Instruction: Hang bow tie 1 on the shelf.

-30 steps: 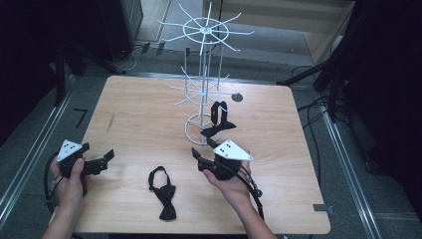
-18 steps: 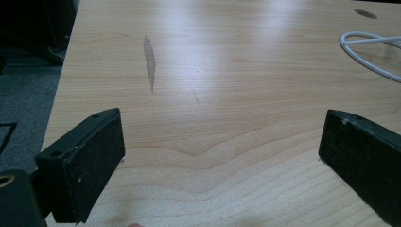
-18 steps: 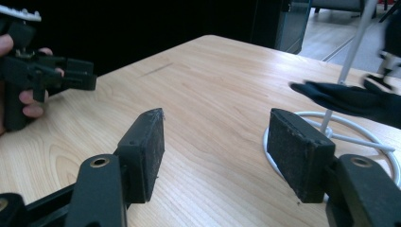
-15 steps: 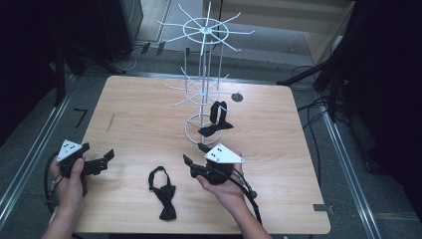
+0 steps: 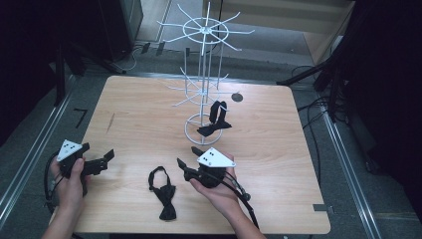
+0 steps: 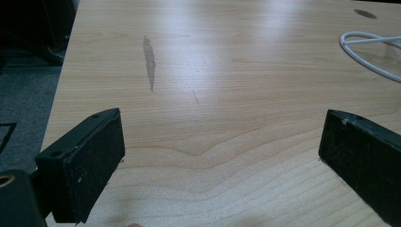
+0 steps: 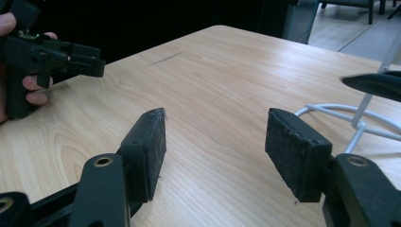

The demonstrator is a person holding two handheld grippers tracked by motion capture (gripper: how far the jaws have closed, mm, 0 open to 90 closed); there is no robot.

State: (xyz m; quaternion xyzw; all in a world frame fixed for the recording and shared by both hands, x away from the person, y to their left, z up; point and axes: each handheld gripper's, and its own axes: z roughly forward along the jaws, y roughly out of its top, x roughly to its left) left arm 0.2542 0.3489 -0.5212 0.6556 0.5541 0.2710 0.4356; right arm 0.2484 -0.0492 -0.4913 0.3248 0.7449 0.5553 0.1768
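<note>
A pale wooden table [image 5: 278, 149] is set on grey flooring, dark surroundings behind. A white wire rack [image 5: 204, 94] carries one black bow tie [image 5: 215, 121]; another bow tie [image 5: 163, 191] lies flat between both grippers. Left gripper [image 5: 102, 163] and right gripper [image 5: 186, 162] are held with jaws spread wide, nothing gripped or touched.

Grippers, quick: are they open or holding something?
Left gripper: open, holding nothing.
Right gripper: open, holding nothing.

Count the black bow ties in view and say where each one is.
2. One bow tie lies flat on the table near its front edge, between the two grippers. The other bow tie hangs on the white wire rack, just above its base ring.
</note>
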